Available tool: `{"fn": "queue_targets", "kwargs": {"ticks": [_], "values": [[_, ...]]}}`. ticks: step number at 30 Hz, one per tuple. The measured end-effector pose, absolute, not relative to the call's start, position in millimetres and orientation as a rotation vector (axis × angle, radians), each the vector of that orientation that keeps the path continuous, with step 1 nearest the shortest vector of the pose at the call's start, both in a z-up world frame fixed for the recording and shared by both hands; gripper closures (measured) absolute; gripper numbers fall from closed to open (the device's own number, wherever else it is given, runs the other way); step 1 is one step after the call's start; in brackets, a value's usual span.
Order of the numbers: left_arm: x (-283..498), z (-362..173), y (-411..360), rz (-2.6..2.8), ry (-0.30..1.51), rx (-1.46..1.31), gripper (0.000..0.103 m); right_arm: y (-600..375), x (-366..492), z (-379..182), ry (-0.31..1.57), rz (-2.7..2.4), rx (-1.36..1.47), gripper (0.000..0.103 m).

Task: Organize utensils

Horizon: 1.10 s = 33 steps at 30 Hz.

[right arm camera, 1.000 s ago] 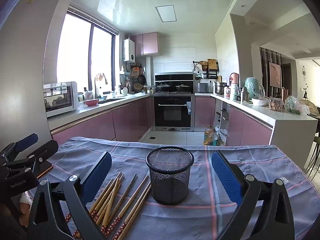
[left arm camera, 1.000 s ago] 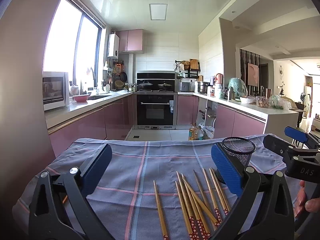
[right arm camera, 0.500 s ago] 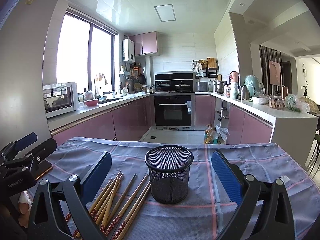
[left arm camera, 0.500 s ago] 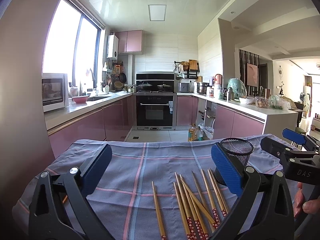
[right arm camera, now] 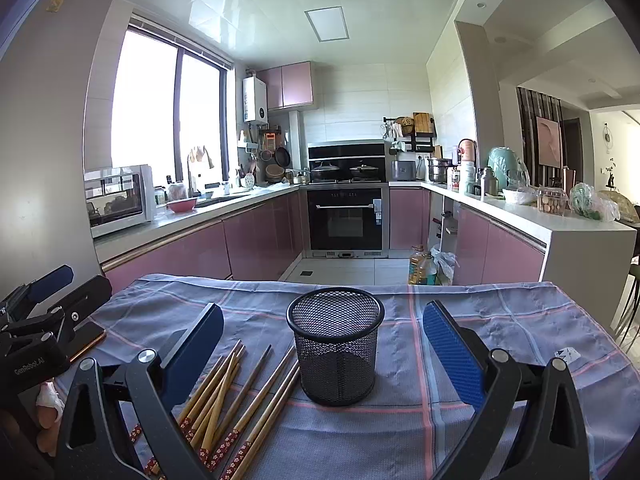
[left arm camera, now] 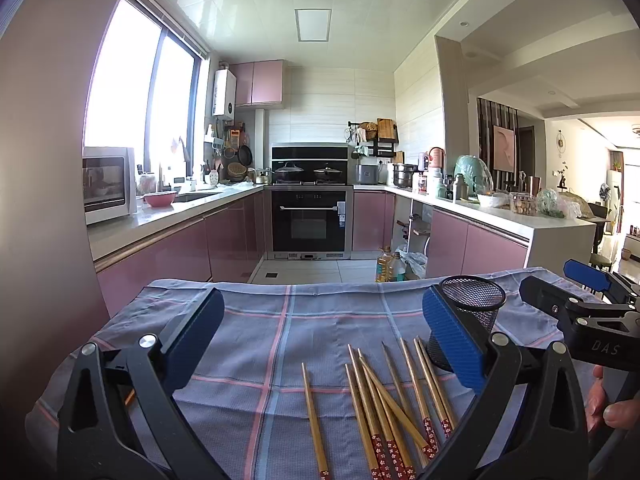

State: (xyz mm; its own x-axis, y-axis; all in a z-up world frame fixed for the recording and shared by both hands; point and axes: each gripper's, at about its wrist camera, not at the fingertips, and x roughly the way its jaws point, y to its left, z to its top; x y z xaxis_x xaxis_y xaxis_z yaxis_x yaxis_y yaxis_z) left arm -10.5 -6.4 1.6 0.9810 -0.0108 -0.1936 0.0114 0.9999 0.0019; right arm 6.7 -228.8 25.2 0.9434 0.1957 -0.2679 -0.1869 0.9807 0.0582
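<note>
Pink-cabinet kitchen; bright window left; black oven far centre; white counter right; ceiling light panel.

Eight chopsticks, one mesh cup, one cloth, two grippers

Brightly daylit from blown-out window; ceiling glare, soft shadows, sharp centres, strongly bowed, darkly vignetted fisheye edges.

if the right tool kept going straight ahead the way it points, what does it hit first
Most likely the black mesh cup, which stands upright on the checked cloth centred between the open right tool fingers. Depth is unclear; nothing shows in between.
</note>
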Motion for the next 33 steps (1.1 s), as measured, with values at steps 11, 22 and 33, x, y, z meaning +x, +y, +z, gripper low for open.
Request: {"fn": "queue_targets", "kwargs": {"ticks": [11,22,33], "values": [[-10.3,2.1,-9.0,-0.01,0.196,0.004,0.005,-229.1,7.9,23.7,0.281,0.195,0.034,0.006],[-10.4,1.8,-9.0,-0.01,0.195,0.004,0.005,-229.5,7.7,24.1,0.278,0.193,0.036,0.006],[-9.5,1.9,-9.8,-0.01,0.198,0.003,0.005,-230.1,6.1,24.5,0.278,0.196,0.038,0.006]]}}
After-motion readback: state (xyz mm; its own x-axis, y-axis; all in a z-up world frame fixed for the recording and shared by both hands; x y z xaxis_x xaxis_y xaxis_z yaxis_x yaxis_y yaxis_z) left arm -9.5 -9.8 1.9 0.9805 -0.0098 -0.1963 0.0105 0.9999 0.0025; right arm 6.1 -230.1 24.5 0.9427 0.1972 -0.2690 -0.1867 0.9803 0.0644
